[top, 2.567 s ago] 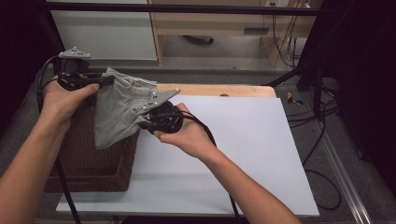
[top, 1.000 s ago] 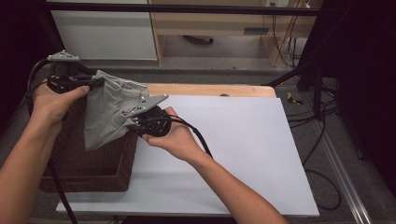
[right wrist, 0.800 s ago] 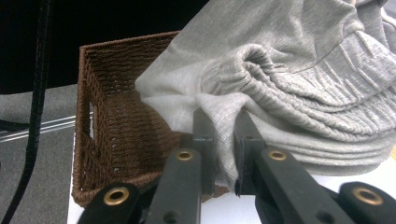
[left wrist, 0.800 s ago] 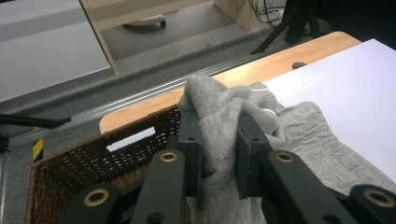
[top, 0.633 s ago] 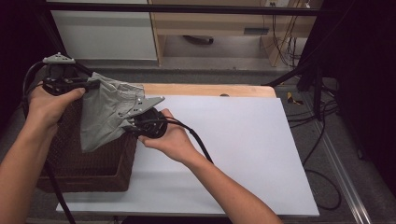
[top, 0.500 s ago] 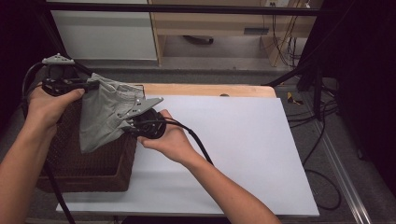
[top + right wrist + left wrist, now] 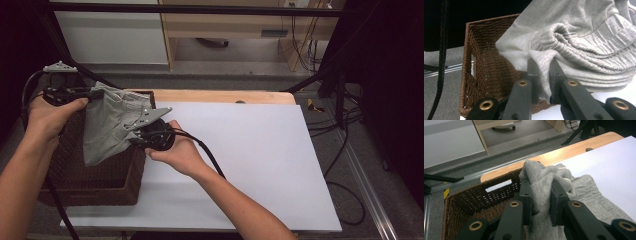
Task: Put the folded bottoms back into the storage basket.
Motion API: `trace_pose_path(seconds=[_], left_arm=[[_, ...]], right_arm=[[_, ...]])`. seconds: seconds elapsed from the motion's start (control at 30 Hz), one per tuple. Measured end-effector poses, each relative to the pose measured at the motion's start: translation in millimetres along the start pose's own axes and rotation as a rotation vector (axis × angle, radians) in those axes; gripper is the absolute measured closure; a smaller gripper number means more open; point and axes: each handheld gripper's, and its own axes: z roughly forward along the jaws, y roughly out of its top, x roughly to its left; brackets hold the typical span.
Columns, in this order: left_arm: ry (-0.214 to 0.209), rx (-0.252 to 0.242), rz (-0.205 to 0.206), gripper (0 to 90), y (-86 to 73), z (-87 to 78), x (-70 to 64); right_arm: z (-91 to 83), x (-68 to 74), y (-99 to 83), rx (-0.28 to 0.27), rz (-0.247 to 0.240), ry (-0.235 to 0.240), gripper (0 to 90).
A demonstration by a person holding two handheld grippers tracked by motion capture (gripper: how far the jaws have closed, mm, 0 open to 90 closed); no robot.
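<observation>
A crumpled grey knit fabric garment hangs over the dark brown woven wicker basket, held above its open top; the left gripper clamps its upper edge over the basket's far side; the right gripper pinches a fold at the basket's right rim; the basket sits on a white sheet-covered table.

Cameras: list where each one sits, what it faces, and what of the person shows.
High view: above the person's side, looking down on the white table; both forearms, hands and grippers show.
Left gripper view: along its jaws, clamped on the grey garment above the wicker basket.
Right gripper view: along its jaws, pinching the same garment beside the basket.
All three share garment and basket.
</observation>
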Motion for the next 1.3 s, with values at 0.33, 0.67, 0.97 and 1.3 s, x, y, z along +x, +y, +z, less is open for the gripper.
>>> trace_pose_path(seconds=[0.33, 0.67, 0.97, 1.3], left_arm=[[0.007, 0.008, 0.002, 75.6, -2.3, 1.0, 1.9], [0.005, 0.012, -0.008, 75.6, -6.8, 0.7, 5.3], [0.01, 0.015, -0.008, 75.6, -8.2, 0.2, 6.9], [0.012, 0.015, -0.013, 75.6, -10.1, -1.3, 9.3]], right_arm=[[6.1, 0.4, -2.7, 0.002, 0.008, 0.004, 83.1], [9.9, 2.0, -3.8, 0.005, 0.016, 0.015, 83.1], [13.1, 2.5, -3.8, 0.01, 0.012, 0.019, 83.1], [16.5, 3.6, -4.1, 0.007, 0.019, 0.021, 83.1]])
